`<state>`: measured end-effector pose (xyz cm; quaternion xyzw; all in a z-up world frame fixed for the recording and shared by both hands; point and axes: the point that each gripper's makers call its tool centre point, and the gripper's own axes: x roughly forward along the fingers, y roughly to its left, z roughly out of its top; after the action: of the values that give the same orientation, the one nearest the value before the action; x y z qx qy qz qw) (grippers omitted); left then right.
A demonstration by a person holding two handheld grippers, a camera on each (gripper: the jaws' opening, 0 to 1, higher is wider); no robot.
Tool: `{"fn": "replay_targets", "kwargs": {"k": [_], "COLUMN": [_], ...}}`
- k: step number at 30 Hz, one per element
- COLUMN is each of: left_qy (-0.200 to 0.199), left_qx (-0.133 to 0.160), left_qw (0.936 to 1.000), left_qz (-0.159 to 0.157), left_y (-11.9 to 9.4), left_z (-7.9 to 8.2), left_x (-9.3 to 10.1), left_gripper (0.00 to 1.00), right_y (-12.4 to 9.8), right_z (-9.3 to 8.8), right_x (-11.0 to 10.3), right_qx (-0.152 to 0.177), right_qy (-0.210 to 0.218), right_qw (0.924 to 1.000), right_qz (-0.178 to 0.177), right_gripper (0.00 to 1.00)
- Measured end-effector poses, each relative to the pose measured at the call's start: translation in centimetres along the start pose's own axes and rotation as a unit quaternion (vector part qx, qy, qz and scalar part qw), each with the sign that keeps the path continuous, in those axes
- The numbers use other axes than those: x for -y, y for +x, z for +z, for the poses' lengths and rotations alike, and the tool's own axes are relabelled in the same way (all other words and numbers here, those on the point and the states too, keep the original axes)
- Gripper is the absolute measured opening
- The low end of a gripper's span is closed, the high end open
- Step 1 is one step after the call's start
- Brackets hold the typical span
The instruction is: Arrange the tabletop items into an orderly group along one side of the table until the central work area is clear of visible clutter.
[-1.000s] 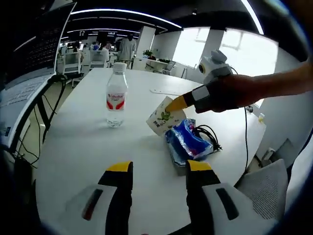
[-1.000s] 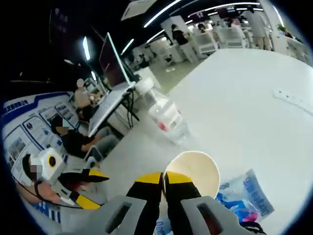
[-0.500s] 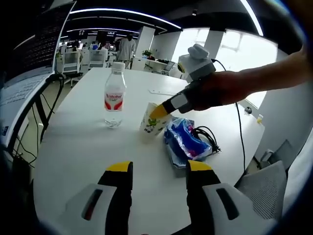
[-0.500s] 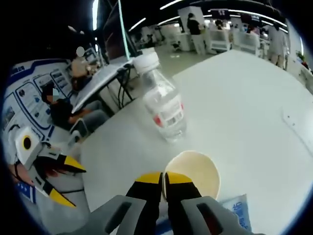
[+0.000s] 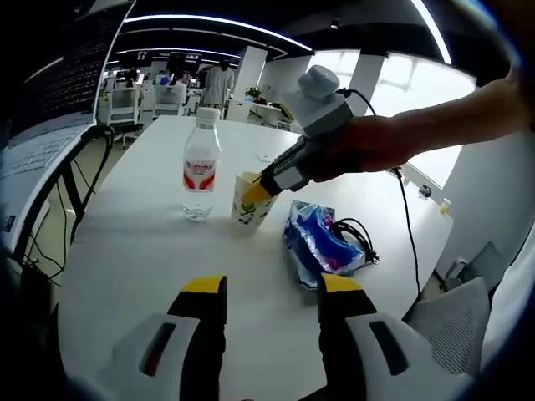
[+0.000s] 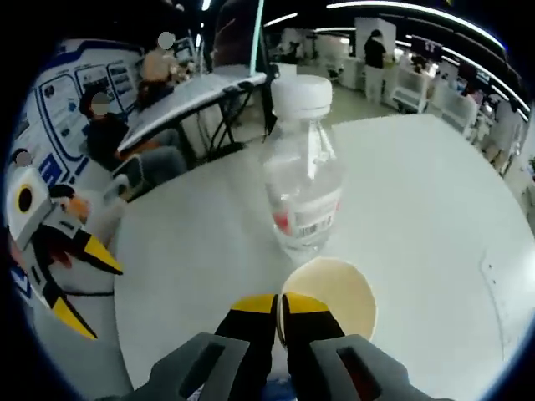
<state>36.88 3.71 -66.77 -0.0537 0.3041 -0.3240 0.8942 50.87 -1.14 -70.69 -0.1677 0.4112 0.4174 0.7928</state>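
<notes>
Paper cup (image 5: 247, 204) with a green printed pattern stands upright on a round white table (image 5: 142, 251), just beside a clear plastic water bottle (image 5: 201, 171) that has a white cap and a red and white label. The right gripper (image 5: 251, 190), held in a person's hand (image 5: 368, 150), has its yellow-tipped jaws pinched narrow on the cup's rim. In the right gripper view the same right gripper (image 6: 278, 307) clamps the near rim of the paper cup (image 6: 334, 292), whose pale open mouth faces up, and the water bottle (image 6: 303, 188) stands close behind it on the table (image 6: 192, 251).

To the other side of the cup, nearer the table's edge, a blue plastic packet (image 5: 318, 238) lies flat, with a coil of black cable (image 5: 355, 230) touching its far side. A flat white strip (image 5: 272, 157) lies further back on the table.

The left gripper (image 5: 267, 292) hovers over the near edge of the table, its jaws spread wide and holding nothing. It also appears at the side of the right gripper view as the left gripper (image 6: 79, 280), jaws apart.
</notes>
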Motion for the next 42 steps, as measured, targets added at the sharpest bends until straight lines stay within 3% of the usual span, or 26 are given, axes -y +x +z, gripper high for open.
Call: {"fn": "replay_targets", "kwargs": {"k": [7,25,34,42], "left_qy": [-0.004,-0.004,-0.002,0.003], "left_qx": [0.002,0.000,-0.002,-0.003], "left_qw": [1.0000,1.0000,1.0000,0.9999], "left_qz": [0.002,0.001,-0.002,-0.009], "left_y": [0.0,0.1,0.2,0.3], "left_z": [0.0,0.0,-0.1,0.1], "left_x": [-0.1,-0.1,0.1,0.8], "left_gripper": [0.42,0.42,0.42,0.41], "right_y": [0.5,2.0,1.7,0.5], "right_z": [0.9,1.3,0.9,1.4], "right_x": [1.4,2.4,3.0,2.6], "right_qx": [0.003,-0.014,-0.017,0.002], "right_qy": [-0.010,-0.044,-0.043,-0.035], "right_qw": [0.9998,0.9986,0.9981,0.9987], "right_qz": [-0.016,-0.026,-0.040,-0.037], "right_gripper": [0.00,0.00,0.06,0.10]}}
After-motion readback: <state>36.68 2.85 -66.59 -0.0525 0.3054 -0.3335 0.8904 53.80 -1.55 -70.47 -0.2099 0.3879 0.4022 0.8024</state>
